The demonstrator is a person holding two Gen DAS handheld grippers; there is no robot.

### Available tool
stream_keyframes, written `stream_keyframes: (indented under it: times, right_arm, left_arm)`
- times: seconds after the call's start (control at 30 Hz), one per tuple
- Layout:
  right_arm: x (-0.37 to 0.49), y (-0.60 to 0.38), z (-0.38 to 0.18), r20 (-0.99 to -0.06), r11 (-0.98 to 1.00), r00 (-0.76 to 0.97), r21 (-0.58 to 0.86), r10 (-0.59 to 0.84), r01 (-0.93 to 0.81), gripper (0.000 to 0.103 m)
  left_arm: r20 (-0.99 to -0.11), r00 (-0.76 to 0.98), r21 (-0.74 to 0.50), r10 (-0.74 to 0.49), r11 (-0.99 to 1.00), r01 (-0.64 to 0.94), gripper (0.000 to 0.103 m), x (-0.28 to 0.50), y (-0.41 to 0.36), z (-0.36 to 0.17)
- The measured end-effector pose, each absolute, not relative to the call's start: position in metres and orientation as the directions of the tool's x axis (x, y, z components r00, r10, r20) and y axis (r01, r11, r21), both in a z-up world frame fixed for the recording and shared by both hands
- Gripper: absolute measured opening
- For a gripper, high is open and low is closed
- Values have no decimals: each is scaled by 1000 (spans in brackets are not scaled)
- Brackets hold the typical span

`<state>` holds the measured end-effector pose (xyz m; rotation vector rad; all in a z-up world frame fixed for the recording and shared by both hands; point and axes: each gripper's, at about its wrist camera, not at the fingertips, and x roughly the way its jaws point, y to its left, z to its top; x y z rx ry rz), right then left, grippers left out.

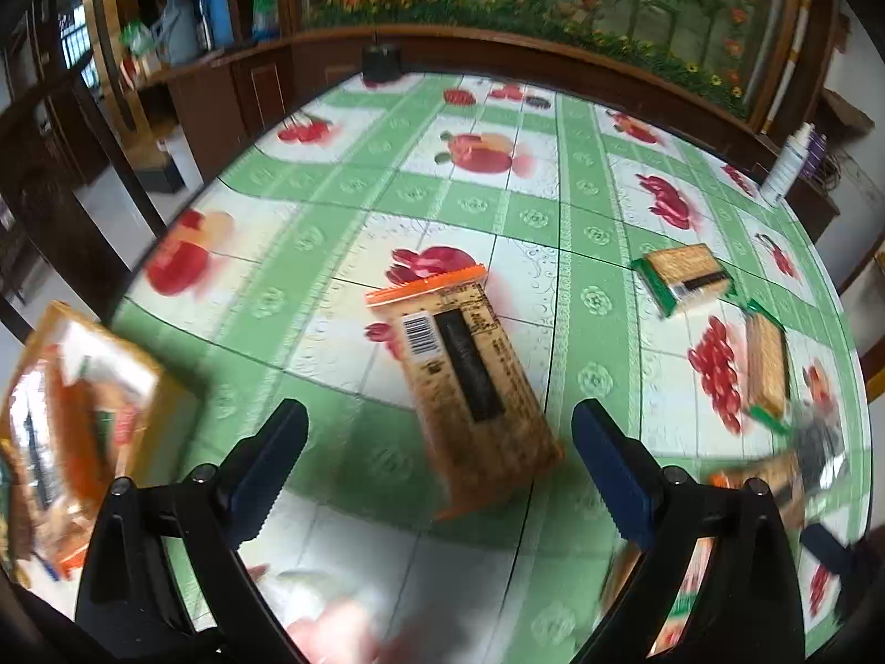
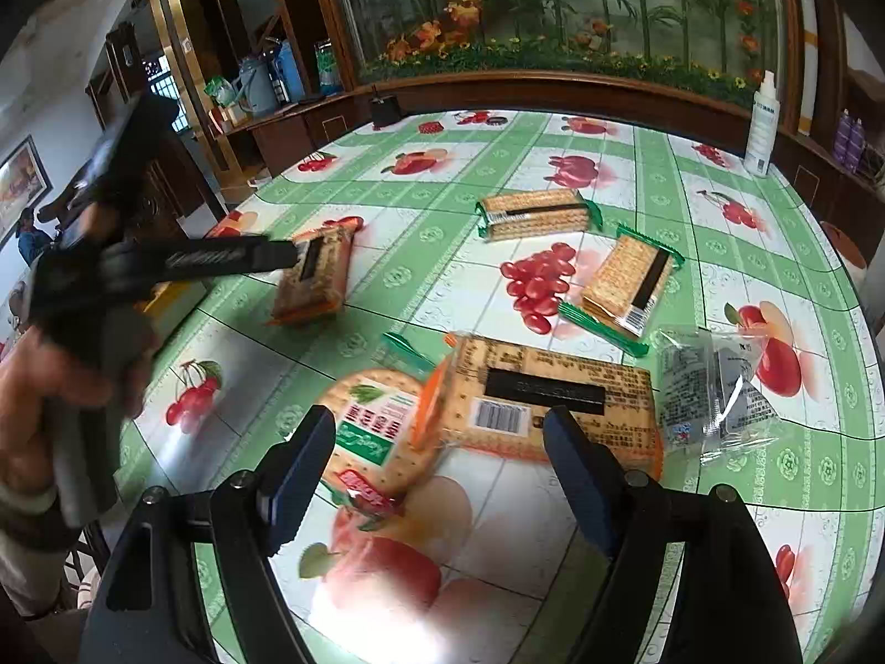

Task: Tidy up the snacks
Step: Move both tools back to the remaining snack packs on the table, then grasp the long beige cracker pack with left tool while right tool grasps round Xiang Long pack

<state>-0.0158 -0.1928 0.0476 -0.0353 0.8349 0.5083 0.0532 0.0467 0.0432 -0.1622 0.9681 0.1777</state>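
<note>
The left claw (image 1: 440, 467) points steeply down at the surface (image 1: 475, 205) with jaws wide, an orange-edged cracker pack (image 1: 470, 382) lying loose between them. The right claw (image 2: 440, 473), its jaws partly apart and opening, tilts over another orange pack (image 2: 553, 404) and a round-printed packet (image 2: 376, 437). Green-edged packs (image 2: 534, 214) lie mid-frame. At lower left of the left wrist view a blurred packet (image 1: 77, 420) is cut off.

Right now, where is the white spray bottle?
In the right wrist view, the spray bottle stands upright at the table's far right edge, beyond the green cracker packs.
</note>
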Motion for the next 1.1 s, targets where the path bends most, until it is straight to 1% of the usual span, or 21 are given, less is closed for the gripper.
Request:
stream_keyframes:
  times: [0.13, 0.2, 0.33, 0.37, 0.47, 0.63, 0.73, 0.8, 0.83, 0.87, 0.97, 1.03, 1.1]
  right_arm:
    - [-12, -195, 43, -724, 877, 545, 175, 422, -447, 78]
    - [-12, -195, 41, -726, 874, 540, 179, 427, -451, 78]
    - [-15, -190, 37, -736, 852, 498, 206, 459, -480, 78]
    - [-18, -187, 36, -739, 841, 479, 217, 473, -495, 78]
    - [-27, -180, 29, -754, 808, 406, 271, 517, -523, 78]
    - [-17, -185, 15, -766, 809, 358, 341, 534, -479, 78]
    - [5, -191, 14, -742, 793, 340, 413, 578, -447, 78]
    - [20, -190, 18, -750, 824, 381, 379, 540, -422, 78]
    - [26, -189, 21, -762, 856, 424, 330, 490, -397, 78]
    - [27, -188, 23, -769, 870, 436, 313, 468, -381, 78]
    - [16, -175, 25, -768, 857, 417, 326, 487, -400, 80]
    - [5, -162, 22, -785, 869, 421, 288, 455, -403, 80]
    - [-4, -153, 17, -802, 904, 453, 241, 390, -352, 80]
  left_arm:
    - [-849, 525, -85, 59, 965, -247, 96, 72, 48, 28]
    - [-855, 514, -71, 69, 966, -248, 96, 78, 46, 22]
    - [-870, 491, -96, 40, 964, -248, 96, 87, 50, 7]
    - [-869, 492, -86, 50, 965, -249, 95, 88, 50, 5]
    - [-864, 499, -67, 63, 969, -238, 94, 92, 50, 5]
    - [-867, 494, -59, 63, 972, -229, 95, 96, 49, 5]
    - [-869, 487, -33, 80, 975, -219, 96, 97, 47, 4]
    - [-870, 485, -20, 84, 979, -205, 96, 98, 45, 3]
    - [-870, 487, -21, 79, 980, -197, 96, 96, 46, 3]
    - [-870, 487, -20, 79, 981, -194, 96, 96, 47, 3]
    - [-865, 496, -19, 81, 981, -194, 96, 94, 52, 2]
    - [-861, 502, -16, 82, 982, -188, 96, 92, 53, 2]
    - [-858, 507, -15, 81, 983, -183, 95, 90, 54, 2]
